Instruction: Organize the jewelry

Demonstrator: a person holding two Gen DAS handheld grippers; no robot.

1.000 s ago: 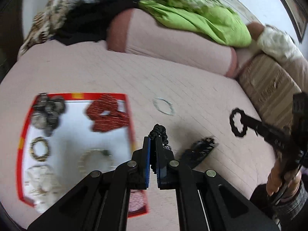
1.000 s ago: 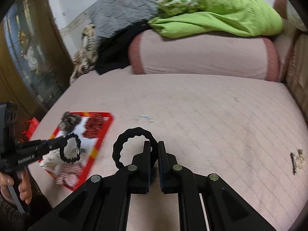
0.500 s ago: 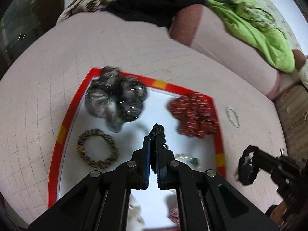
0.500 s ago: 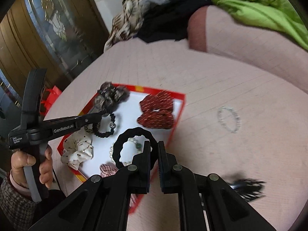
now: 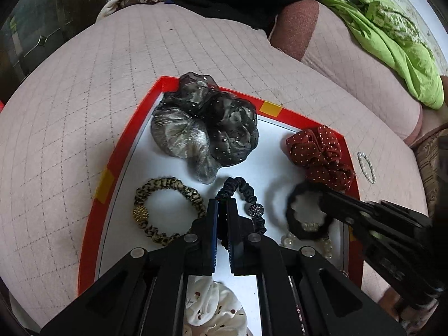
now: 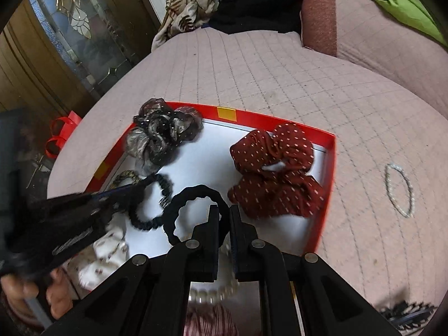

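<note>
A red-rimmed tray (image 5: 123, 151) with a white floor lies on the pink quilted bed. My left gripper (image 5: 222, 204) is shut on a dark ruched hair tie (image 5: 246, 193) with a sparkly bead, low over the tray's middle. Just to its right, my right gripper (image 6: 223, 210) is shut on a black wavy hair tie (image 6: 190, 193), which hangs above a pearl bracelet (image 5: 308, 238) in the tray. In the right wrist view the left gripper (image 6: 151, 179) comes in from the left with its tie (image 6: 165, 187).
The tray also holds a grey-black organza scrunchie (image 5: 204, 128), a red dotted scrunchie (image 5: 319, 151), a leopard hair tie (image 5: 168, 210) and a white scrunchie (image 5: 212, 308). On the bed right of the tray lie a bead bracelet (image 6: 399, 190) and a black claw clip (image 6: 406, 312). A bolster (image 6: 364, 28) lies behind.
Both grippers have swung left from over the bare bed to over the tray and come lower. Each still holds its hair tie.
</note>
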